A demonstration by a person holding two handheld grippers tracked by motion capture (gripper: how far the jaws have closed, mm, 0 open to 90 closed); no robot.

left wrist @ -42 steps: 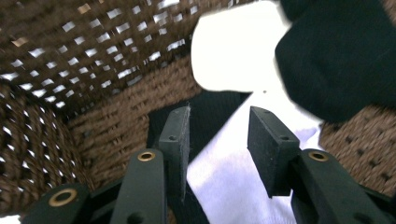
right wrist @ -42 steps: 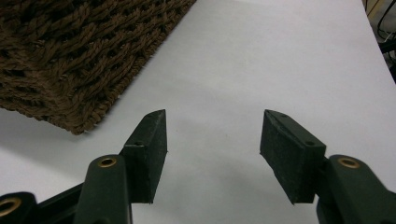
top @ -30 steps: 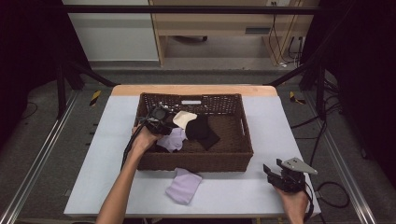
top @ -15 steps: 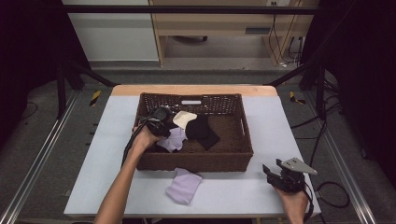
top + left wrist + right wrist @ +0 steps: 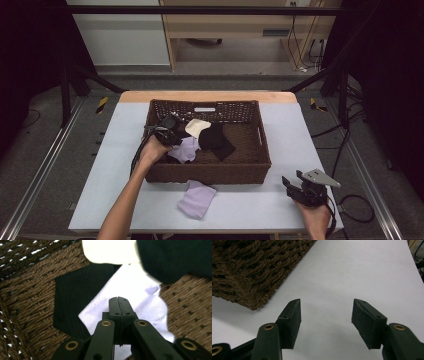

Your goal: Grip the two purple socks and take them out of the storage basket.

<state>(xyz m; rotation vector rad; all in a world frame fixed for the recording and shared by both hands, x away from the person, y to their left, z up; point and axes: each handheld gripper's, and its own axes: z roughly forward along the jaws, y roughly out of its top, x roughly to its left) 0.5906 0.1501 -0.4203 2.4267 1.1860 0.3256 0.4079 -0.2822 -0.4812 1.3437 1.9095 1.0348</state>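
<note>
So my left claw just snapped closed, pinching the lilac cloth in the wicker basket, while my right claw sits spread over the surface.

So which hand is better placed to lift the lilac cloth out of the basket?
Left: the left tool is shut on the lilac cloth inside the basket; the right tool stands open over bare table.

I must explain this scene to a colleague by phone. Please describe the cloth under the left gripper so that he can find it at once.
Look into the brown wicker basket in the table's middle. At its left side the left gripper is shut on a pale lilac cloth. The neighbouring cloths inside are cream or black; a second lilac cloth lies outside, on the table before the basket.
</note>
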